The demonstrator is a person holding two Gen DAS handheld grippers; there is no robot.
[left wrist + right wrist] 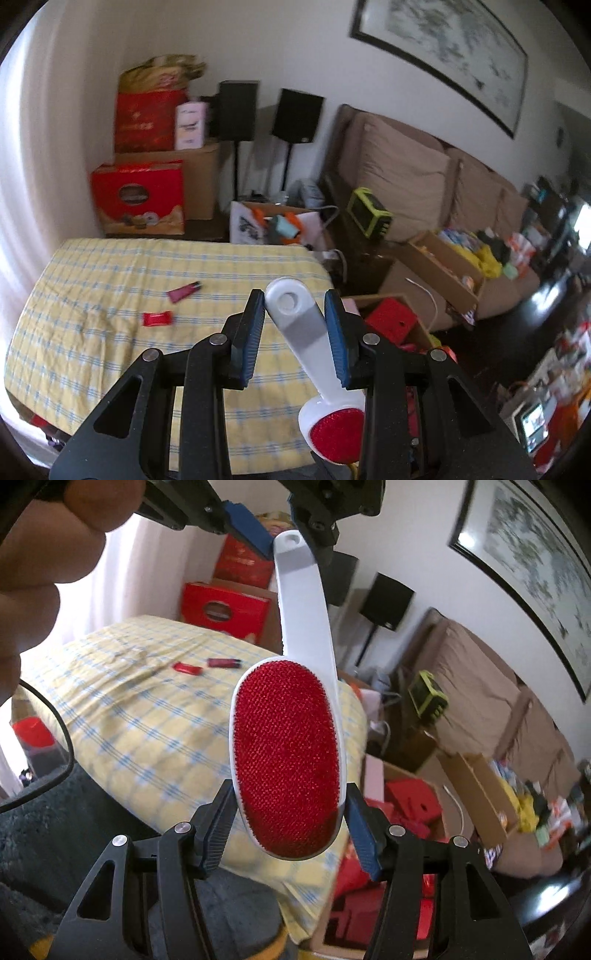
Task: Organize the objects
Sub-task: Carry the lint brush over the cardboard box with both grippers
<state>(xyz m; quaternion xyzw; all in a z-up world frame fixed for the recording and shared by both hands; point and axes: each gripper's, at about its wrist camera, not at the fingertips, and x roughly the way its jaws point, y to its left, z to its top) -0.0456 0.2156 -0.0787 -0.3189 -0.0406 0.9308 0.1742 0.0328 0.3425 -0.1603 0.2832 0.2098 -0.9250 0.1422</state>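
While both grippers hold it in the air, the white plastic lint brush with a red bristled oval head (286,753) hangs over the yellow-and-blue checked tablecloth (110,280). The left gripper (295,314) clamps its handle; the right gripper (288,823) clamps its head. A small red packet (158,318) and a maroon tube (184,291) lie on the cloth, with a beige sofa (424,177) and red boxes (138,195) beyond.

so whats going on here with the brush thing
A person is carrying a white plastic lint brush with a red bristle pad using both handheld tools. The left gripper pinches its handle near the hole, and the right gripper clamps the padded head. It is held above a table with a yellow checked cloth, where a small red packet and a dark pink tube lie.
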